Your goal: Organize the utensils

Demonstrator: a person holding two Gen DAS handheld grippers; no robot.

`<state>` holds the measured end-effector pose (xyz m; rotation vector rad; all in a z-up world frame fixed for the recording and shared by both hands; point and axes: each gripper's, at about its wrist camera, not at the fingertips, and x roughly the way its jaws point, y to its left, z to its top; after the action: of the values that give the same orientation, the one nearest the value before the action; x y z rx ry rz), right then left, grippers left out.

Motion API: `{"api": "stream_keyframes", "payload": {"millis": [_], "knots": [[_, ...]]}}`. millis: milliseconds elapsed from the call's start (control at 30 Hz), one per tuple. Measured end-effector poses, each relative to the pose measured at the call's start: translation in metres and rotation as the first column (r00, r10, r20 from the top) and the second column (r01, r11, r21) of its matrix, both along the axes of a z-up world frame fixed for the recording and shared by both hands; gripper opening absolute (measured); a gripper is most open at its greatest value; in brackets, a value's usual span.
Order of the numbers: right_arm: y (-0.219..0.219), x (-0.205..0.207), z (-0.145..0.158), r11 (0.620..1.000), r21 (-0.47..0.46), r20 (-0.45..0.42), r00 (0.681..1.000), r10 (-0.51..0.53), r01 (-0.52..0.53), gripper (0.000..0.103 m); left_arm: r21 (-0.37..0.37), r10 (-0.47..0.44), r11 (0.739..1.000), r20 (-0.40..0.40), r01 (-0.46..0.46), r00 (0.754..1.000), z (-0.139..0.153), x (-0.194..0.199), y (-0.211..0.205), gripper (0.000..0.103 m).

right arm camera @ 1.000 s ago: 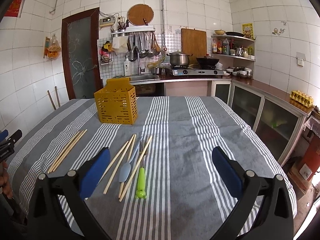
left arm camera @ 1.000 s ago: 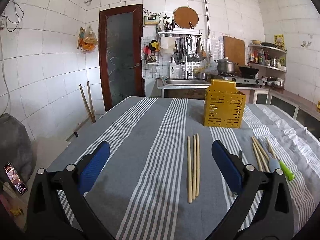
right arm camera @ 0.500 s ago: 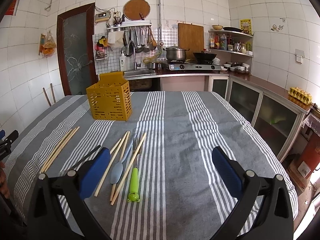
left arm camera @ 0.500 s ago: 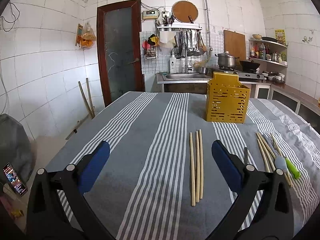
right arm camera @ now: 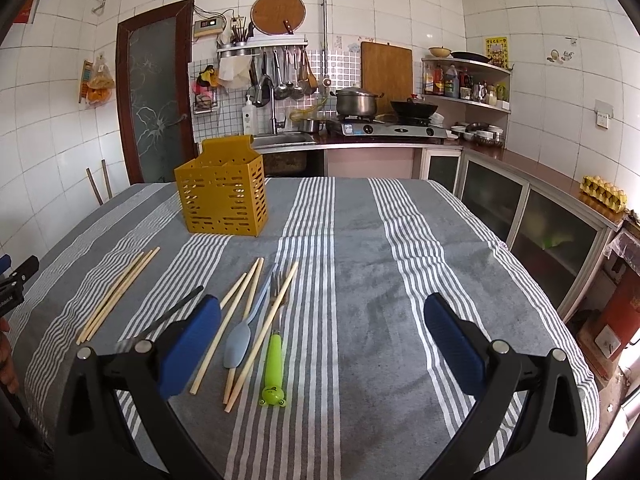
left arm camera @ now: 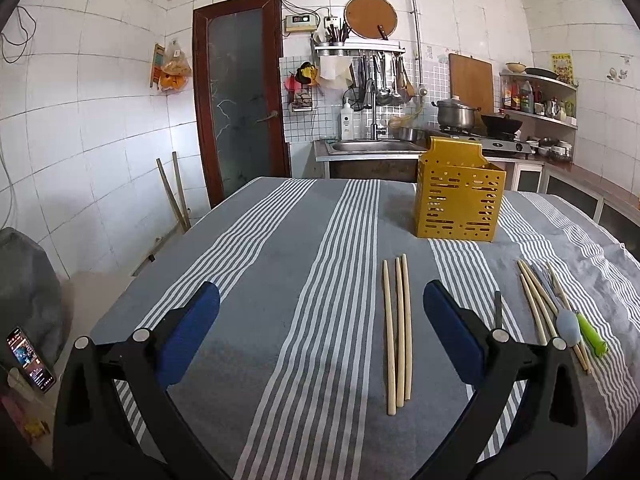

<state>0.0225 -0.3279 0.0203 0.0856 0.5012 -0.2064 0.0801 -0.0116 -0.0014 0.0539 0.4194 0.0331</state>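
Utensils loose on worktop (right arm camera: pixel 400 280), holder (right arm camera: pixel 222 204) toward far edge.
6 chopsticks: 3 (left arm camera: pixel 397 330) + 3 (right arm camera: pixel 240 328); 2 forks, 1 spoon (right arm camera: pixel 240 340). Left gripper (left arm camera: pixel 320 336) & right gripper (right arm camera: pixel 322 340) level above, fingers wide apart, holding nothing.

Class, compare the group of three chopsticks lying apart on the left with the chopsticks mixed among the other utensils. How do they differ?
The three pale wooden chopsticks lie nearly parallel, alone on the striped grey tablecloth. The mixed wooden chopsticks splay at angles, tangled with a pale blue spoon and green-handled fork. Both groups lie flat, outside the yellow perforated holder.

Both wrist views over shared table (left arm camera: pixel 280 280)
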Motion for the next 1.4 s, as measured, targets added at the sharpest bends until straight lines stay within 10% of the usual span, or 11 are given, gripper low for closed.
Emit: {"api": "stream_keyframes", "payload": {"millis": [1233,1400], "knots": [[-0.012,0.071,-0.012,0.997,0.075,-0.095,0.995,0.028,-0.021,0.099,0.015,-0.086,0.996,-0.068,0.087,0.994,-0.002,0.069,-0.021,0.098],[-0.015,0.108,-0.021,0.996,0.084,-0.159,0.987,0.020,-0.007,0.085,0.017,-0.097,0.995,-0.147,0.101,0.984,-0.016,0.107,-0.023,0.098]]}}
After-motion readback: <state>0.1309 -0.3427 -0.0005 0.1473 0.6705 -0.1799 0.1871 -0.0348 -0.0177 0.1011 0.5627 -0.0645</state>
